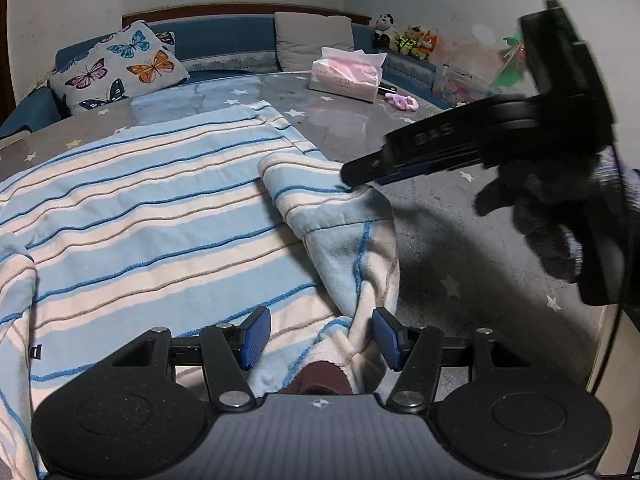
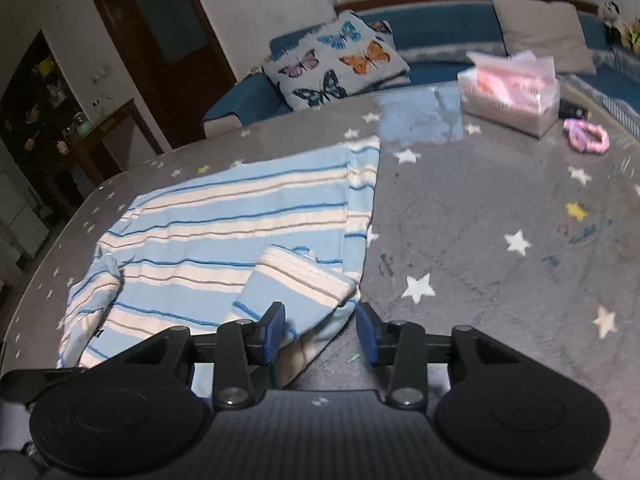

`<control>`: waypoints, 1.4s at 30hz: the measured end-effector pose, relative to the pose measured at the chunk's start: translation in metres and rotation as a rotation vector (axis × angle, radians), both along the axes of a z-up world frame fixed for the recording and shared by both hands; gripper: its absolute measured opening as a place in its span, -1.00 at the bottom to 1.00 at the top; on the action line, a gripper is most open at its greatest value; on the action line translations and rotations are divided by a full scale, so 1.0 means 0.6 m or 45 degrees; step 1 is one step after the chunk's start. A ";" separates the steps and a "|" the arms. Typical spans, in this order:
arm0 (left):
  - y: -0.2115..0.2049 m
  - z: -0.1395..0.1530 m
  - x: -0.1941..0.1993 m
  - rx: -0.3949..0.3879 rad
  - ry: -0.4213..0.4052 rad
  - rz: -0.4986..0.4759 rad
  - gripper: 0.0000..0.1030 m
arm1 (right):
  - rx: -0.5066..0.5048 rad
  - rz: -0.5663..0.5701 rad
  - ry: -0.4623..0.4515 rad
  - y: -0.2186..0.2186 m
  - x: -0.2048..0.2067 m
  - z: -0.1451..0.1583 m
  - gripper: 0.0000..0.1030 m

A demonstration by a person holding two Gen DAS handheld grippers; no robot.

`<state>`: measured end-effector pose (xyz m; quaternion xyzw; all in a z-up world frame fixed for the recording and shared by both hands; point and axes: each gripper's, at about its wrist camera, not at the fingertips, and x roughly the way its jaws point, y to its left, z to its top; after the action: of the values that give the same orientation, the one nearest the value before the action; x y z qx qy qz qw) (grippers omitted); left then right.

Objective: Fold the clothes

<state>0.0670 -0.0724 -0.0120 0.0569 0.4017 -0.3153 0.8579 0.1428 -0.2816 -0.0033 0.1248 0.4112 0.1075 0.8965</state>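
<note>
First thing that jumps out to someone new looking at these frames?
The blue and cream striped garment spread over the grey star-print table, its right sleeve folded in over the body. Then the two grippers: the left gripper open over the sleeve's lower part, the right gripper open at the fold. At the back, a butterfly cushion on the blue sofa and a pink tissue pack on the table.
</note>
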 end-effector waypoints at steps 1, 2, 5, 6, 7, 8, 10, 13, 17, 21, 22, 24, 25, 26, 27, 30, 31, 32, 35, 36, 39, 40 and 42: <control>0.000 0.000 0.000 0.001 0.000 -0.001 0.16 | 0.015 -0.003 0.012 0.001 0.004 -0.006 -0.26; -0.001 -0.001 0.000 0.001 0.001 -0.002 0.17 | 0.033 -0.003 0.022 0.002 0.007 -0.010 -0.33; -0.002 -0.002 0.000 0.003 0.001 -0.005 0.18 | 0.074 -0.011 0.022 0.004 0.004 -0.018 -0.76; -0.002 -0.002 0.000 0.003 0.002 -0.005 0.18 | 0.082 -0.017 0.010 0.003 -0.001 -0.017 -0.86; -0.002 -0.002 0.000 0.002 0.002 -0.005 0.18 | 0.087 -0.026 -0.005 0.001 -0.006 -0.015 -0.91; -0.002 -0.002 0.000 0.002 0.002 -0.006 0.19 | 0.091 -0.039 -0.025 -0.003 -0.014 -0.010 -0.94; -0.002 -0.002 -0.002 0.003 0.000 -0.008 0.19 | 0.075 -0.075 -0.070 -0.015 -0.035 0.005 -0.96; 0.000 -0.003 -0.002 0.000 0.000 -0.012 0.20 | 0.030 -0.129 -0.131 -0.033 -0.073 0.028 -0.97; 0.000 -0.004 -0.003 -0.001 -0.005 -0.020 0.22 | 0.046 -0.163 -0.109 -0.065 -0.116 0.038 -0.96; -0.002 -0.003 -0.004 0.010 -0.006 -0.018 0.22 | 0.117 -0.161 -0.095 -0.077 -0.107 0.027 -0.84; -0.002 -0.002 -0.004 0.012 -0.006 -0.012 0.22 | 0.138 -0.156 -0.093 -0.073 -0.098 0.024 -0.82; 0.000 0.002 -0.004 0.011 -0.011 0.004 0.22 | 0.175 -0.145 -0.087 -0.066 -0.080 0.018 -0.66; 0.001 0.005 -0.003 0.005 -0.016 0.012 0.22 | 0.187 -0.137 -0.079 -0.061 -0.069 0.014 -0.65; 0.002 0.009 -0.002 -0.003 -0.023 0.015 0.22 | 0.199 -0.126 -0.068 -0.055 -0.056 0.009 -0.65; 0.002 0.013 0.000 -0.010 -0.029 0.016 0.22 | 0.216 -0.116 -0.048 -0.050 -0.045 0.003 -0.64; 0.001 0.024 0.004 -0.029 -0.047 0.017 0.22 | 0.290 -0.091 0.024 -0.036 -0.021 -0.017 -0.64; -0.002 0.024 0.007 -0.031 -0.048 0.011 0.22 | 0.301 -0.085 0.036 -0.031 -0.017 -0.022 -0.64; -0.006 0.024 0.009 -0.031 -0.046 0.006 0.22 | 0.309 -0.080 0.043 -0.028 -0.016 -0.025 -0.64; -0.019 0.018 0.013 -0.026 -0.035 -0.021 0.22 | 0.337 -0.069 0.029 -0.020 -0.024 -0.028 -0.92; -0.023 0.015 0.013 -0.025 -0.029 -0.029 0.22 | 0.346 -0.073 0.010 -0.022 -0.031 -0.024 -0.95; -0.033 0.009 0.009 -0.030 -0.019 -0.054 0.22 | 0.368 -0.103 -0.059 -0.039 -0.064 -0.005 -0.98; -0.036 0.008 0.008 -0.035 -0.019 -0.063 0.22 | 0.372 -0.113 -0.081 -0.046 -0.076 0.002 -0.98; -0.041 0.007 0.006 -0.049 -0.019 -0.085 0.22 | 0.385 -0.132 -0.102 -0.061 -0.097 0.014 -0.98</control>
<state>0.0704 -0.0970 -0.0081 0.0558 0.3871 -0.3509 0.8508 0.0846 -0.3180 0.0050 0.2750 0.3473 0.1267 0.8875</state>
